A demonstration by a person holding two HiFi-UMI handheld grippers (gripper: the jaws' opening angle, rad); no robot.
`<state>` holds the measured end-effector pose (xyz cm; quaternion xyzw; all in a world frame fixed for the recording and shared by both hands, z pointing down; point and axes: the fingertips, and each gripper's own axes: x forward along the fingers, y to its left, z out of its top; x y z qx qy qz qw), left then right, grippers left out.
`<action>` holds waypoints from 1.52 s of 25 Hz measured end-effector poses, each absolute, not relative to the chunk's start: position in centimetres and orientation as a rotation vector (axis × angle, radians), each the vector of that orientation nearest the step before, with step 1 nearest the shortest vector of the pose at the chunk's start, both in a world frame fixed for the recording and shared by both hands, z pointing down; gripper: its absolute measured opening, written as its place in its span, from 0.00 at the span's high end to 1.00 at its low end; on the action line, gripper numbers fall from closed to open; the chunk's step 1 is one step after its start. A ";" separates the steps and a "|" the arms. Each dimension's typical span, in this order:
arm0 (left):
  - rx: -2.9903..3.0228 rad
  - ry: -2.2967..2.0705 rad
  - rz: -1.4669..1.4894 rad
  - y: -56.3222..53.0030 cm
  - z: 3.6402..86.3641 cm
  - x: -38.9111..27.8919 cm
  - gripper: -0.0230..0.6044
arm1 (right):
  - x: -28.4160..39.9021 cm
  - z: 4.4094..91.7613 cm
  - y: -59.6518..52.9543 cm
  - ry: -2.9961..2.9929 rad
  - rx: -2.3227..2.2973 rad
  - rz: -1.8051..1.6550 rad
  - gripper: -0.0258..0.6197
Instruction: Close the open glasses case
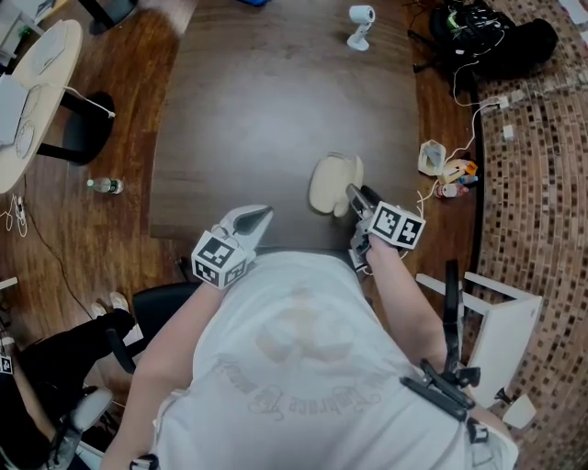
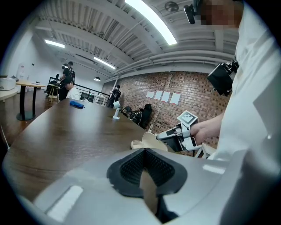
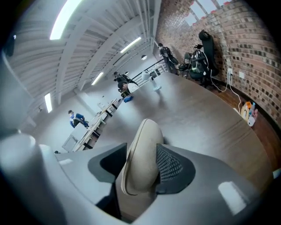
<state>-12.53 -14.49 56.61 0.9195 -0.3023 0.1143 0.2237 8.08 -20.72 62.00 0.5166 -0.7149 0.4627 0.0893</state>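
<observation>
A beige glasses case [image 1: 329, 184] lies on the dark wooden table [image 1: 257, 110] near its front edge. In the right gripper view the case [image 3: 142, 140] stands on edge between the jaws, its two halves together with a seam along the left side. My right gripper [image 3: 142, 163] is open: the right pad [image 3: 173, 167] is against the case, and a dark gap separates the left pad from it. In the head view the right gripper [image 1: 356, 197] reaches the case from the right. My left gripper [image 1: 255, 218] is shut and empty, left of the case and apart from it.
A small white camera on a stand [image 1: 360, 26] is at the table's far end. A black bag [image 1: 487, 37], cables and small items [image 1: 446, 170] lie on the floor to the right. A white stand [image 1: 501, 321] is beside me and a round table [image 1: 37, 92] at the left.
</observation>
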 end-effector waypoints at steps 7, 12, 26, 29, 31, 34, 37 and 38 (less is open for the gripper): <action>2.528 -0.856 0.311 -14.5 56.7 -12.6 0.95 | 4.4 61.3 -21.3 -2.239 1.372 1.229 0.65; 2.518 -0.868 0.312 -14.5 56.7 -12.6 0.95 | 3.3 62.4 -22.3 -2.251 1.290 1.188 0.85; 2.491 -0.903 0.281 -14.6 56.8 -13.2 0.95 | 0.9 64.4 -23.1 -2.228 1.034 0.963 0.95; 2.492 -0.903 0.285 -14.4 56.9 -13.4 0.95 | 0.3 64.6 -23.3 -2.211 0.972 0.967 0.95; 2.495 -0.903 0.287 -14.4 56.8 -13.5 0.95 | -0.2 64.6 -23.5 -2.211 0.944 0.964 0.95; 2.500 -0.909 0.288 -14.1 56.7 -13.9 0.95 | -1.1 64.9 -23.7 -2.188 0.939 0.920 0.95; 2.506 -0.918 0.289 -13.8 56.5 -14.2 0.95 | -1.2 65.0 -23.7 -2.184 0.963 0.862 0.95; 2.507 -0.927 0.286 -13.7 56.4 -14.4 0.95 | -1.1 65.0 -23.8 -2.198 0.985 0.866 0.95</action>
